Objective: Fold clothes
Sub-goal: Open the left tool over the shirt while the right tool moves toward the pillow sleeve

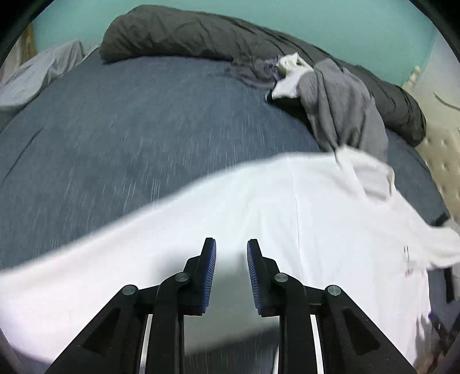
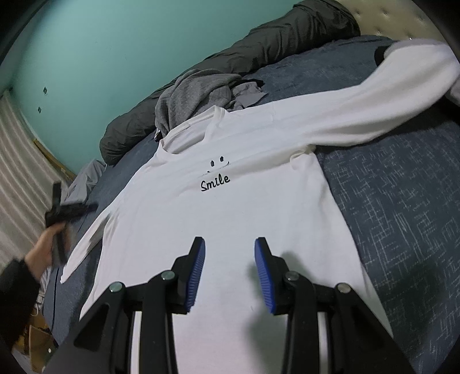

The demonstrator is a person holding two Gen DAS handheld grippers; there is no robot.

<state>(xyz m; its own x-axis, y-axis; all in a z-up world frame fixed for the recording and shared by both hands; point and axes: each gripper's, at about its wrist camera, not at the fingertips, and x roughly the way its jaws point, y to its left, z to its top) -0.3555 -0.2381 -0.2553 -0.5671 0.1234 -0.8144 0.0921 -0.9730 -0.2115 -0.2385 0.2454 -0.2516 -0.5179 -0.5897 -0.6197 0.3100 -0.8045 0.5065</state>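
Observation:
A white long-sleeved shirt with a black "Smile" print lies face up and spread flat on the blue bedspread. One sleeve stretches toward the upper right, the other runs down the left side. My right gripper hovers open over the shirt's lower body, with nothing between its fingers. In the left wrist view, my left gripper is open above the shirt's sleeve, and its jaws hold no cloth. A person's hand holds that left gripper at the shirt's left edge, blurred.
A pile of grey clothes lies just beyond the shirt's collar. A rolled dark duvet runs along the teal wall. A tufted headboard stands at the far right, and a striped curtain hangs at the left.

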